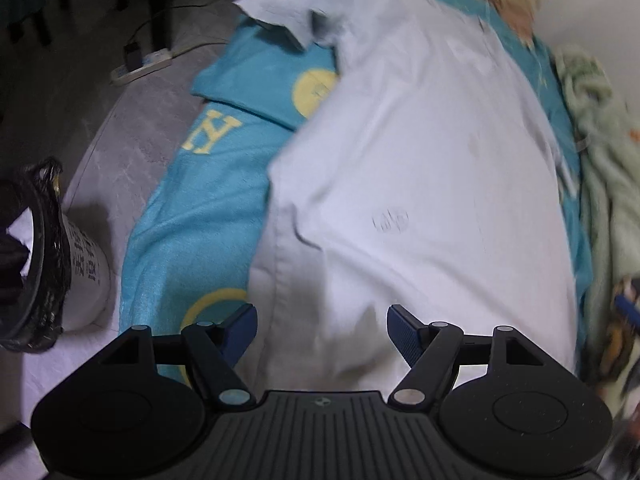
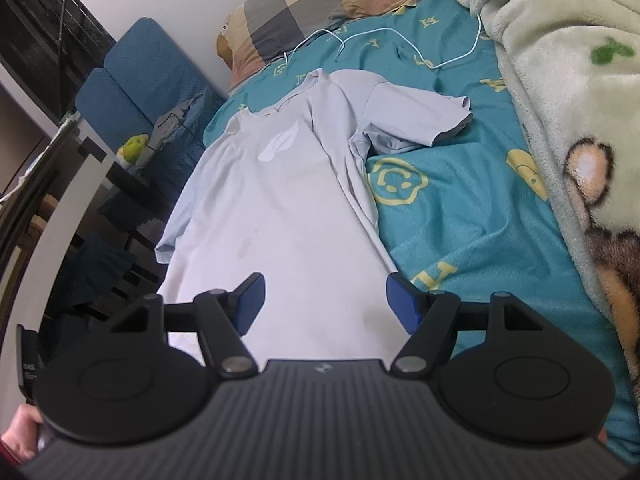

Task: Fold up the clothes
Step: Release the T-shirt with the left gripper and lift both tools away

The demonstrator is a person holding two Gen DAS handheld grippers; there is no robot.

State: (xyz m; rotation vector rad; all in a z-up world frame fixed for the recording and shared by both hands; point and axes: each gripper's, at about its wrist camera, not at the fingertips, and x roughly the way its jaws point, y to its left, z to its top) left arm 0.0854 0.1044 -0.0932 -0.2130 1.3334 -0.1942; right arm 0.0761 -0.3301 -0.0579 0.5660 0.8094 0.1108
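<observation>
My left gripper [image 1: 322, 330] and right gripper [image 2: 324, 302] gape wide, empty, over the hem of the T-shirt [image 2: 280, 200] spread on the bedsheet [image 2: 460, 220]. Risk — pinching sheet with cloth; the left view's blurred, probably mid-swing.

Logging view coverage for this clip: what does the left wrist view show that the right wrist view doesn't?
Left wrist only: floor with a power strip, a lined bin, and the open left gripper.

Right wrist only: checked pillow, white cable, blue chair, the shirt's leaf print, and the open right gripper.

Both: the pale T-shirt flat on the teal sheet, beside the fleece blanket.
</observation>
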